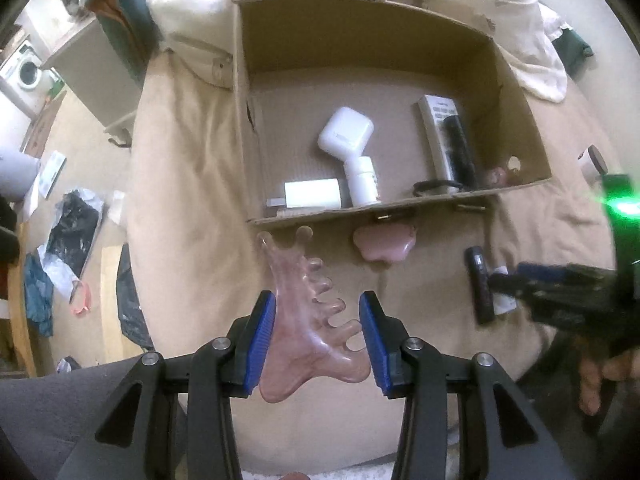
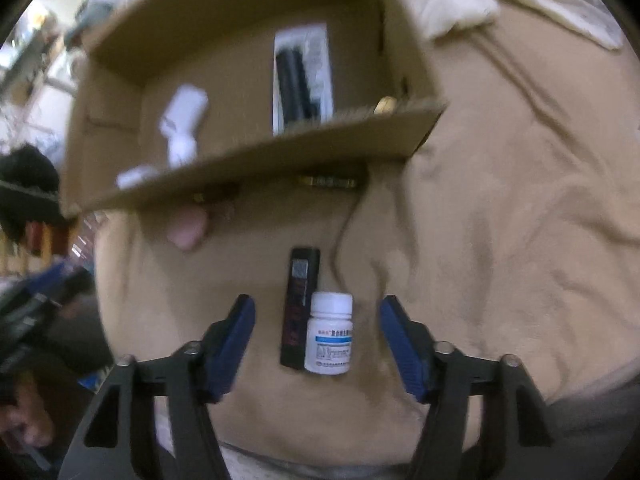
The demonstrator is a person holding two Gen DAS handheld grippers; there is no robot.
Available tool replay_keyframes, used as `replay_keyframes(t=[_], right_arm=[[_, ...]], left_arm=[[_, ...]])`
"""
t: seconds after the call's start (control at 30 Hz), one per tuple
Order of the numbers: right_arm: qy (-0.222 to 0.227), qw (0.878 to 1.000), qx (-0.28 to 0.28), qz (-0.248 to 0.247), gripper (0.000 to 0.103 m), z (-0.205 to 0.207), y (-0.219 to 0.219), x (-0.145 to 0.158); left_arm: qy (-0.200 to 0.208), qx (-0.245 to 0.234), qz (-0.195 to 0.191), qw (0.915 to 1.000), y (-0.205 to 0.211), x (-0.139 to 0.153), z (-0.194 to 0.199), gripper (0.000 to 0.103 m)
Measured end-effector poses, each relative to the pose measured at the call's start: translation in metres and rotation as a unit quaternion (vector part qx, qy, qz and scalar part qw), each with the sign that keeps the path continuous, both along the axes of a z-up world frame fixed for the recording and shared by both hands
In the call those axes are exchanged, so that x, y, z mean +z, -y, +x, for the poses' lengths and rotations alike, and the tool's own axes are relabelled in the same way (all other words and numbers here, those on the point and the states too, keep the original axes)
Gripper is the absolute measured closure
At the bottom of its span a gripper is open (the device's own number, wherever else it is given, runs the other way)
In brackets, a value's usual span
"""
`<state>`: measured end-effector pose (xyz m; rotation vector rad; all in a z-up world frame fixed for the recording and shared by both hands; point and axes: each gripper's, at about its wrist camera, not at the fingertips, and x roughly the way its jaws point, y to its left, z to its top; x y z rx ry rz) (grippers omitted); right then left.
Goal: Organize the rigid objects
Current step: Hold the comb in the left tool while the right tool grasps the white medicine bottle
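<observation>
Left claw (image 1: 318, 340) clenched on a pink translucent comb-shaped massage tool (image 1: 308, 320), lifted above the beige bedspread (image 1: 180, 200). Ahead, a pink flower-shaped piece (image 1: 382, 246), then an open cardboard box (image 1: 520, 128) holding white containers. Right claw (image 2: 318, 338) released, straddling without contact a white pill bottle (image 2: 330, 334) and black stick-shaped device (image 2: 298, 304) lying side by side.

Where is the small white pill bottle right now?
Right wrist view: the pill bottle lies on the beige bedding, touching the black stick's right side, outside the cardboard box.
</observation>
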<state>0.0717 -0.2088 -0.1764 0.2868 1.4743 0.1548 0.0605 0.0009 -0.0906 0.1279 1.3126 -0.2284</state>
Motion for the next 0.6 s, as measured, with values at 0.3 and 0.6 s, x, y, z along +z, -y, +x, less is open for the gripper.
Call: replay_keyframes(t=[0.3, 0.6], right_arm=[[0.033, 0.999, 0.005, -0.024, 0.075, -0.001, -0.004, 0.010], [0.130, 0.987, -0.072, 0.059, 0.075, -0.012, 0.035, 0.053]], left_arm=[[-0.002, -0.007, -0.004, 1.0000, 0.000, -0.001, -0.004, 0.063], [0.013, -0.002, 0.007, 0.9999, -0.001, 0.002, -0.005, 0.063]])
